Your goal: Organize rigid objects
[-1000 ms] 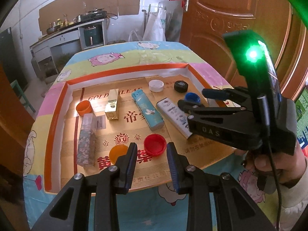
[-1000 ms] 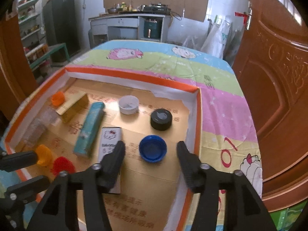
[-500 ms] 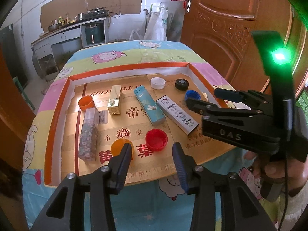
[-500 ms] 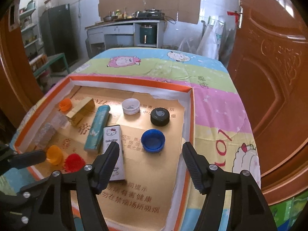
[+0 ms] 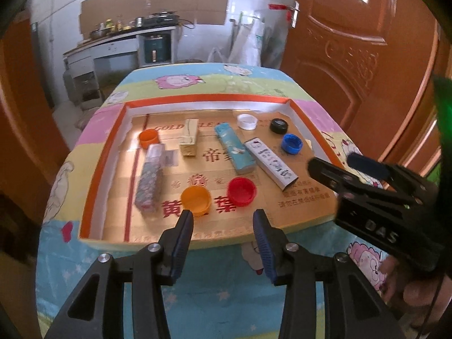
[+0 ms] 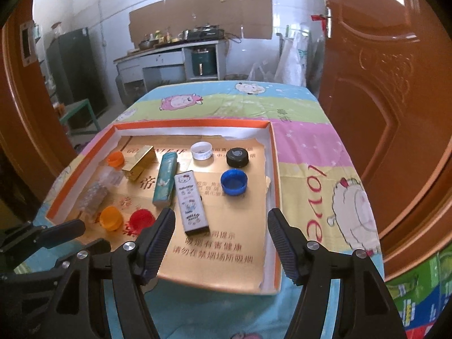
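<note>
Kitchen clutter filled the background: a stove counter, a green appliance, brown doors on both sides. Nearer, a desk (image 5: 310, 107) under a cartoon-sheep cloth carried a shallow orange-rimmed tray (image 5: 111, 141) lined with gold printed card.

Both claws hung back from the tray, at its near edge. The left claw (image 5: 223, 220) stood spread with nothing between its pads, the orange cap (image 5: 196, 200) and red cap (image 5: 242, 191) lying just beyond its tips. The right claw (image 6: 220, 220) was spread wide and equally empty, the white cartoon box (image 6: 190, 201) lying just ahead of its left finger.

Counted, the tray held six caps: two orange (the second, a smaller orange cap (image 5: 149, 138), sat at the far left), one red, a blue cap (image 5: 291, 143), a black cap (image 5: 279, 126) and a white cap (image 5: 247, 121). It held four boxes: the white one, a teal box (image 5: 235, 148), a gold box (image 5: 189, 138) and a clear patterned box (image 5: 149, 182).

The risks looked modest but real. Caps are light and shallow; a pad landing on a rim would probably flick one away or tip it over. The teal and white boxes lay just beside each other, so a finger pushed between them could shove the neighbour. The card liner seemed loose and torn at its right edge, and a dragging fingertip might snag it and shift everything. With both claws near the same front edge, they could also collide.
</note>
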### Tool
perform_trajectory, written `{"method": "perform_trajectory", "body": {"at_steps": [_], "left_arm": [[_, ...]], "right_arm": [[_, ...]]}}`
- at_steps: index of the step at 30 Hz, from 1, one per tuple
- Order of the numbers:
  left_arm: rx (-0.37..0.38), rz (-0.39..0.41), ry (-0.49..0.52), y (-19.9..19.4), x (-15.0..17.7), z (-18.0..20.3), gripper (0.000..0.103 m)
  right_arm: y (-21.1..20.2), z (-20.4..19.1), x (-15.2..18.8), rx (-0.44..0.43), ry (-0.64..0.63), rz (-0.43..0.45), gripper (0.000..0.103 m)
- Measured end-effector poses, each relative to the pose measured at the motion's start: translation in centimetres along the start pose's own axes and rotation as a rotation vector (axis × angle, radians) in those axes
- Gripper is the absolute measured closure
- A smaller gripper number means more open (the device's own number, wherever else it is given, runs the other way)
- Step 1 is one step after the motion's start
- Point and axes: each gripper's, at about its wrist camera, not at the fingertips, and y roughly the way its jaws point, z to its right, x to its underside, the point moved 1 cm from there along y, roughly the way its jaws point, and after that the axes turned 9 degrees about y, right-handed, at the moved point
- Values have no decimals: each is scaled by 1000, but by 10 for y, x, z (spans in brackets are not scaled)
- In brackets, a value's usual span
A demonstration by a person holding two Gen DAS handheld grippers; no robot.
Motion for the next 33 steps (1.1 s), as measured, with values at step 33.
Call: {"method": "perform_trajectory", "body": {"at_steps": [33], "left_arm": [[-213, 295, 12, -154, 63, 15, 59]], "right_arm": [[-173, -51, 80, 159, 50, 223, 33]]}}
